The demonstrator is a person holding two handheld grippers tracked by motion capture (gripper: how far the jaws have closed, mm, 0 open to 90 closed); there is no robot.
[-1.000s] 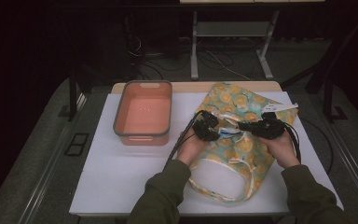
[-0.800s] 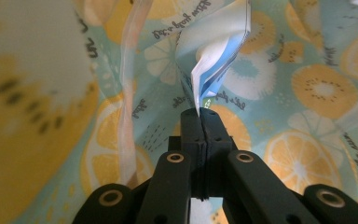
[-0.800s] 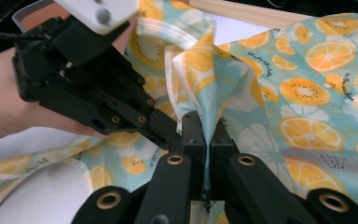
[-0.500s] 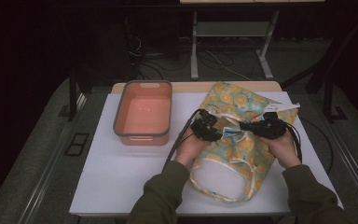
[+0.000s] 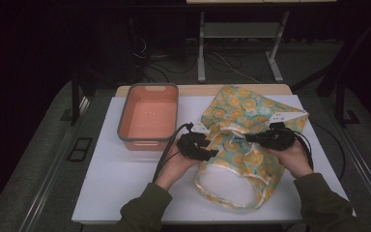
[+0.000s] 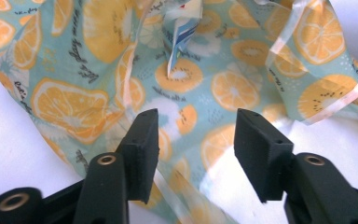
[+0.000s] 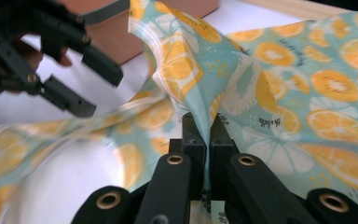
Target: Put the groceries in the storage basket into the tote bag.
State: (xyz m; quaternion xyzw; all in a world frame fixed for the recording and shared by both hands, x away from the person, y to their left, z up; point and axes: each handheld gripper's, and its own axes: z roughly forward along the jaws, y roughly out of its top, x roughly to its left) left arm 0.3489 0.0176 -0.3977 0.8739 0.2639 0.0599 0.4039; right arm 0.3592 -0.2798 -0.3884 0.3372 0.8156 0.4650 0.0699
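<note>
Olive-green sleeves, black grippers, brass screws

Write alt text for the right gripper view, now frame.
The right gripper is clamped shut on a pinched fold of the orange-slice print cloth, lifting it into a ridge above the white table. At upper left the left gripper hangs open beside the cloth, before the salmon bin.

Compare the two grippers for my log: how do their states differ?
The left gripper has its jaws apart, with cloth behind the gap; the right gripper is shut on a raised fold of the orange-print bag. In the high view, left is at the bag's left edge, right over its upper middle. Both are black.
</note>
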